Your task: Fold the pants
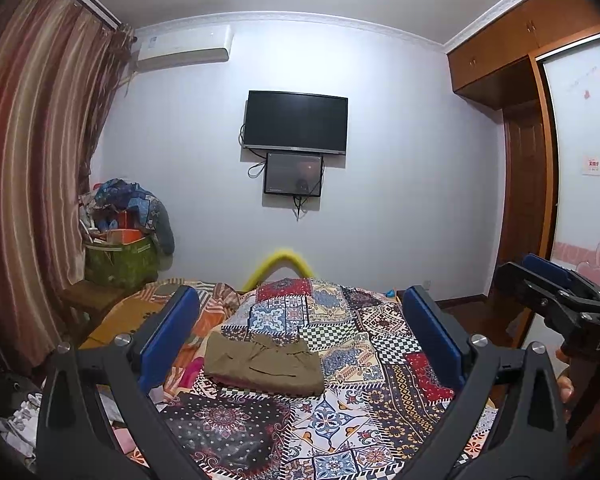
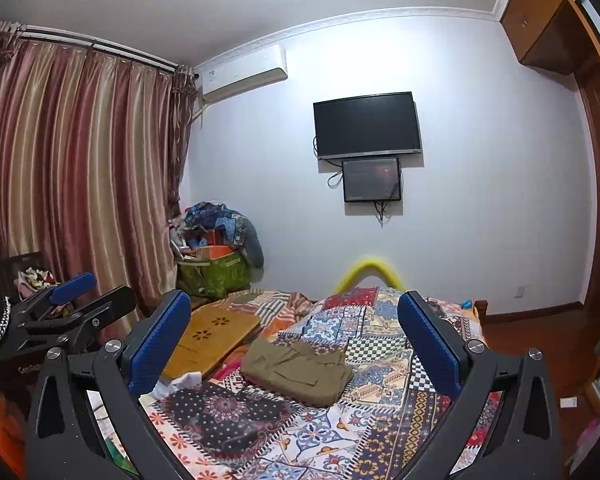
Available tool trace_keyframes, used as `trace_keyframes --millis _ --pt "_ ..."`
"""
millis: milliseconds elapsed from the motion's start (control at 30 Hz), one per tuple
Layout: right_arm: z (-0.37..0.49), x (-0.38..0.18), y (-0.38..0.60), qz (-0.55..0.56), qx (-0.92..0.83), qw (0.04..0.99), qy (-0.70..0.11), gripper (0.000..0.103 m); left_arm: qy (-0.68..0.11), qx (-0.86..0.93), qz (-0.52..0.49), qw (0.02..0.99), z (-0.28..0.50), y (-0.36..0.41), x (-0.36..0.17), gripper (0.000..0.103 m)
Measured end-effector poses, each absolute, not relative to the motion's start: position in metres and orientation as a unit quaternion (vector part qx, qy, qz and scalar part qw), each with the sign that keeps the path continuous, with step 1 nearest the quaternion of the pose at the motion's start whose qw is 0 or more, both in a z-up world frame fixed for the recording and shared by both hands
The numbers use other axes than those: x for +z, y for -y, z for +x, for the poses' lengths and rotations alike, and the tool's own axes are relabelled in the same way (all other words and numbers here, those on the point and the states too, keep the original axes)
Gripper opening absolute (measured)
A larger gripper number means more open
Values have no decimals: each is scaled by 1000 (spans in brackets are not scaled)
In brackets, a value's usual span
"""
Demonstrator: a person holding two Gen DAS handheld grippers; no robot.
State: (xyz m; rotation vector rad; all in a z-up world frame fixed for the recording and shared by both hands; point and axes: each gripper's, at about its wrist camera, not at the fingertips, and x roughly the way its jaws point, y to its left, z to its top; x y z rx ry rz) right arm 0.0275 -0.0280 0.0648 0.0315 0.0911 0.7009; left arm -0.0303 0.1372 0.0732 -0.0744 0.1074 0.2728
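your left gripper (image 1: 300, 344) and right gripper (image 2: 294, 346) both gape wide and empty, the folded pants (image 1: 264, 364) lying ahead between them, long axis crosswise, neither clearly nearer.

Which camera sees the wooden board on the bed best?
The right wrist view: the wooden board lies in plain sight beside the pants. In the left wrist view, a gripper finger hides most of the board.

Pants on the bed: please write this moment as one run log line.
pants: folded, lying on patchwork bedspread | left gripper: open, empty, above bed | right gripper: open, empty | contact: none
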Motion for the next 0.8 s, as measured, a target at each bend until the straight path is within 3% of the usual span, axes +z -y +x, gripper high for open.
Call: trace_keyframes --millis 800 --pt "26 67 34 24 338 939 -51 103 -62 125 -37 989 -24 -141 66 103"
